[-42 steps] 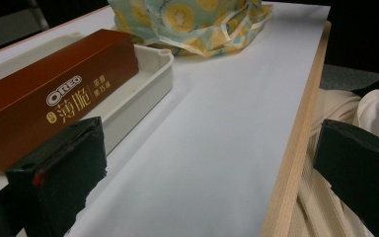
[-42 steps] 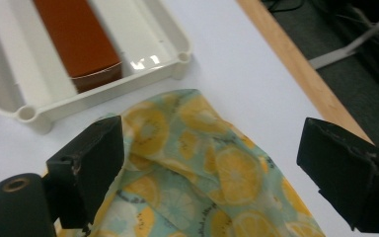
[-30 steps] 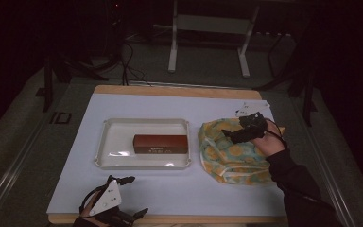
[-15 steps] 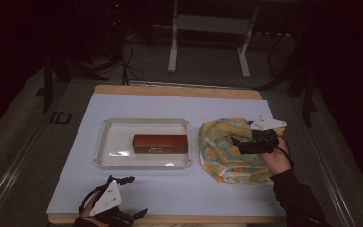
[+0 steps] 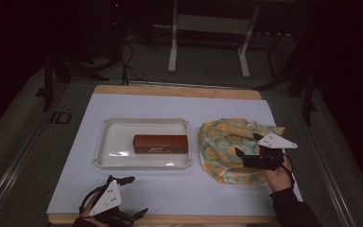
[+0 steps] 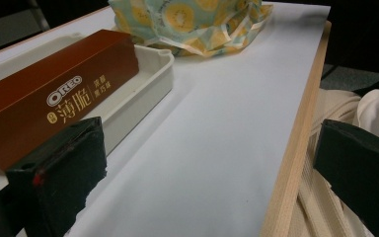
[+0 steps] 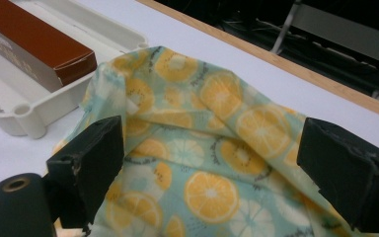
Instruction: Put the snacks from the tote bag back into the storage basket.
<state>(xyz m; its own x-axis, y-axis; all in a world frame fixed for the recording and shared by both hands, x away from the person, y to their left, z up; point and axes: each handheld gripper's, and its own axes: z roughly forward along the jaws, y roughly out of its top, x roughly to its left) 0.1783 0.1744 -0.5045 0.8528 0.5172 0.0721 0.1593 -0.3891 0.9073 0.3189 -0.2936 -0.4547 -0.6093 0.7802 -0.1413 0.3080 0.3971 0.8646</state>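
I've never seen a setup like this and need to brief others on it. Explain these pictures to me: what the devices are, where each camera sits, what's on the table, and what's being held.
There is no robot here. A person holds a hand-operated two-jaw gripper in each hand. The high view looks down from above the person's side: the left gripper rests near the table's front edge, and the right gripper hovers over a fruit-print cloth.

The other two pictures come from cameras riding on the grippers, looking along their black jaws. The left gripper view shows its jaws wide apart over the white table cover. The right gripper view shows open jaws above the cloth.

On the table sits a white tray holding a brown Oreo box, with the cloth beside it. Nothing is held.
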